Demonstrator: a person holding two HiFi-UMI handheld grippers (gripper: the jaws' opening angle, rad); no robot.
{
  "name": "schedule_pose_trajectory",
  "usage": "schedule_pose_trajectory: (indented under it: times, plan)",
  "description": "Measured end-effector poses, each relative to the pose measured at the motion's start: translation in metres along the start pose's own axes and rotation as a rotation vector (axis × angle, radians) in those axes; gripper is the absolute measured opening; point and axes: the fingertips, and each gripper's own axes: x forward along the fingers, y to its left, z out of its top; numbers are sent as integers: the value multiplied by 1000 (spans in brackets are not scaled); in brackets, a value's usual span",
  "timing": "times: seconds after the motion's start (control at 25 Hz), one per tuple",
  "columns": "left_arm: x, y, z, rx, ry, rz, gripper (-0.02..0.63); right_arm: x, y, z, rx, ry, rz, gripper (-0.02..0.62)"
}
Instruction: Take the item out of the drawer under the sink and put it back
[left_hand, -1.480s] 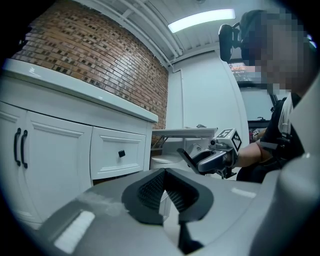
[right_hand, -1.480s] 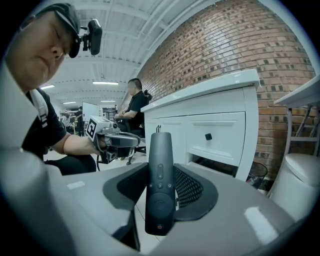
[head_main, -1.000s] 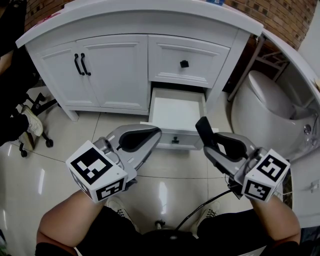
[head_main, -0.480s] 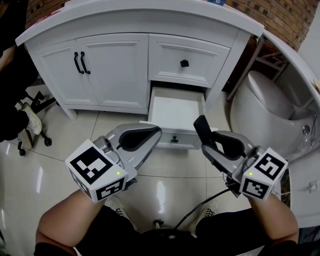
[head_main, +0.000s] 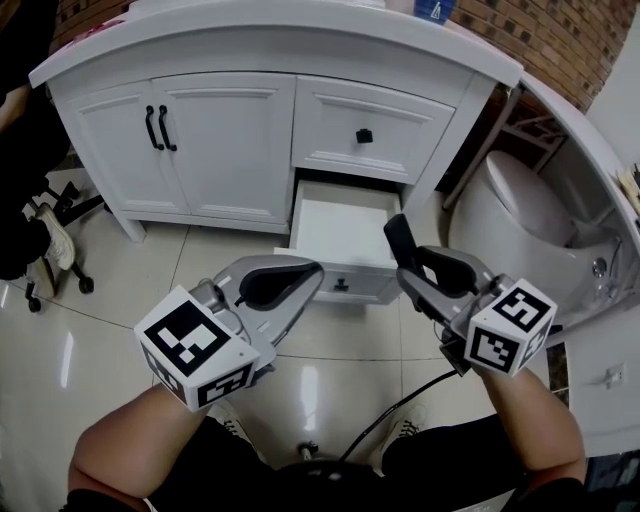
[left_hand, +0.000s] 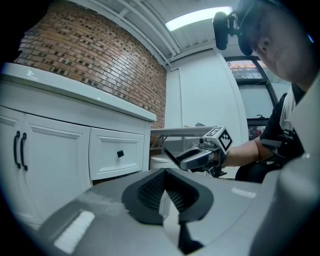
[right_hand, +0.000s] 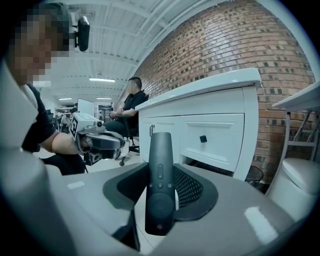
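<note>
The lower drawer (head_main: 338, 228) of the white vanity (head_main: 250, 50) stands pulled open, and its white inside shows nothing in it. My right gripper (head_main: 412, 276) is shut on a black remote control (head_main: 398, 240), which sticks out past the jaws just in front of the drawer's right corner. In the right gripper view the remote (right_hand: 160, 175) stands upright between the pads, buttons facing the camera. My left gripper (head_main: 314, 270) hovers over the floor just before the drawer's front, shut with nothing in it; its pads (left_hand: 150, 187) meet at the tip.
Above the open drawer is a shut drawer with a black knob (head_main: 364, 135). To the left are two cabinet doors with black handles (head_main: 155, 127). A toilet (head_main: 520, 205) stands at the right. Chair castors and a person's shoe (head_main: 50, 240) are at the left. A cable (head_main: 400, 410) trails below.
My right gripper with the remote has drifted a little up and left, closer to the drawer. The left gripper has hardly moved. The head view has shifted slightly.
</note>
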Motion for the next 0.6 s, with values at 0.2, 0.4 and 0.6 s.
schedule_pose_trajectory:
  times: [0.2,0.4,0.6]
  plan:
    - [-1,7,1,-2,-11,25,6,10,-19,9,-15,4,-34,166]
    - [-1,2,2,-2,-12,10,6,24,-25,20,-10,11,-29,166]
    - [0,0,3,-1,-18,-5,6,50,-38,33,-36,27,-26,166]
